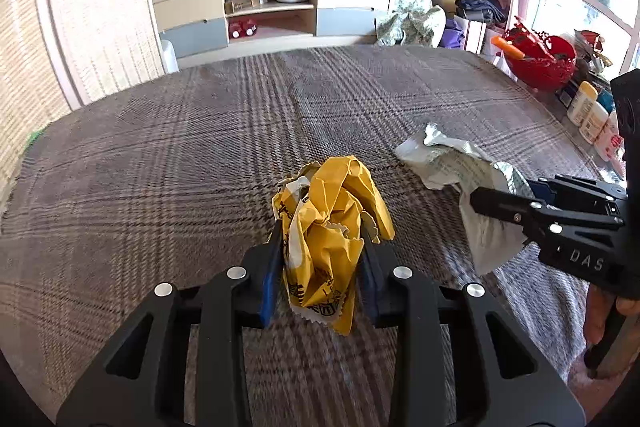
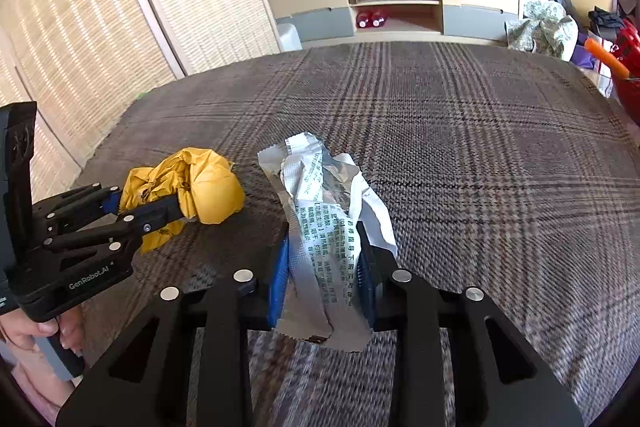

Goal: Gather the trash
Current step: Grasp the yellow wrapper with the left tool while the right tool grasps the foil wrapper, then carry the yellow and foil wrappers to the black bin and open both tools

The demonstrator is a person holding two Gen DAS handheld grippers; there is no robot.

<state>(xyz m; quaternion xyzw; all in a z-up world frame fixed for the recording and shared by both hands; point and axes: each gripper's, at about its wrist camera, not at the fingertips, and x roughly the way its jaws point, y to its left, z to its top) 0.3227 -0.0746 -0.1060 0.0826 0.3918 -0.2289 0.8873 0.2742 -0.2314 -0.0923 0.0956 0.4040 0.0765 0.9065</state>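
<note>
On plaid cloth [image 1: 200,147]: two wrappers; left gripper [image 1: 320,267] pinches yellow wrapper [image 1: 332,219]; right gripper [image 2: 322,267] pinches silver wrapper [image 2: 320,227].

Two wrappers are lying side by side on the cloth [image 1: 200,147]: one [image 1: 332,227] sitting between the left gripper's [image 1: 320,255] fingers, the other [image 2: 324,227] between the right gripper's [image 2: 324,255].
</note>
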